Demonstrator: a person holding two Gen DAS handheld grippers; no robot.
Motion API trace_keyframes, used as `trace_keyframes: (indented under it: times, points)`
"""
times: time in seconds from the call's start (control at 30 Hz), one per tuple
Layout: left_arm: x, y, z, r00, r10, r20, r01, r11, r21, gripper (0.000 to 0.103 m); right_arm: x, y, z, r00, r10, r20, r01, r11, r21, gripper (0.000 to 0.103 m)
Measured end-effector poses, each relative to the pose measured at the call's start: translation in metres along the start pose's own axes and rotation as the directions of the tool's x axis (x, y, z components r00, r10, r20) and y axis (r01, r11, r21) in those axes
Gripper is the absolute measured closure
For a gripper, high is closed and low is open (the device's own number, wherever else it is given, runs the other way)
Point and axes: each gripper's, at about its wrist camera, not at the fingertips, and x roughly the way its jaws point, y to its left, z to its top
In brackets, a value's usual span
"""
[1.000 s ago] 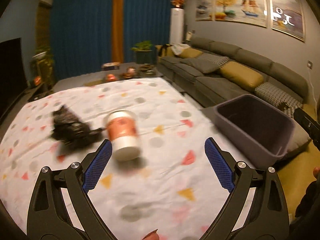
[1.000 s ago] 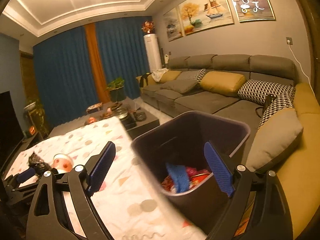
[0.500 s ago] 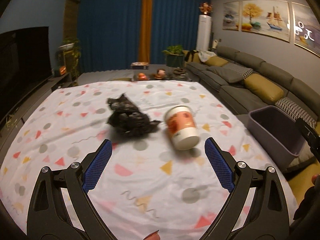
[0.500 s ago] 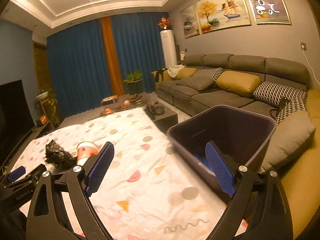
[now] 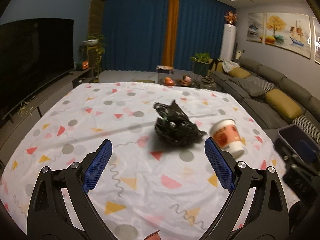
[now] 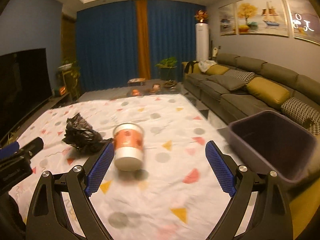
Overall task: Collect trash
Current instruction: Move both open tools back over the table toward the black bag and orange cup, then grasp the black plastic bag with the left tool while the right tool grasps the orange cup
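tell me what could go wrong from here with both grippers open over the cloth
1. The paper cup lies on its side, so it might roll off when the right gripper closes on it.
2. The crumpled black bag touches the cup; the left gripper grabbing it may nudge the cup.
3. Either gripper could snag the loose tablecloth.

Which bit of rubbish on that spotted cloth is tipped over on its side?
The paper cup, lying on its side with its base toward the right-hand camera. The crumpled black bag beside it is just a shapeless heap.
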Motion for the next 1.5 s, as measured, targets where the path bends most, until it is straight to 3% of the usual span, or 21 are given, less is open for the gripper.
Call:
trace_keyframes:
  times: [0.3,0.63,0.93,1.0,1.5]
  points:
    - [0.021,0.017,0.013,1.0,0.016,-0.007,-0.016,0.999,-0.043,0.011,0.06,0.025,0.004,0.996,0.024,-0.087,-0.027,0.999,-0.023,0.014]
    - [0.043,0.019,0.022,1.0,0.007,-0.027,-0.008,0.999,-0.037,0.011,0.096,0.032,0.003,0.987,0.04,-0.155,-0.042,0.999,-0.012,0.014]
    - [0.07,0.003,0.027,0.998,-0.027,-0.054,0.027,1.0,-0.007,0.011,0.114,0.034,0.001,0.975,0.086,-0.204,-0.09,0.996,-0.01,0.039]
    - [0.076,0.0,0.028,0.998,-0.03,-0.06,0.03,1.0,-0.003,0.011,0.116,0.036,0.001,0.971,0.103,-0.214,-0.109,0.994,-0.014,0.048]
    - [0.132,-0.027,0.037,0.992,-0.028,-0.127,0.031,0.999,0.023,0.011,0.089,0.01,0.008,0.986,0.1,-0.132,-0.097,0.995,0.029,0.05]
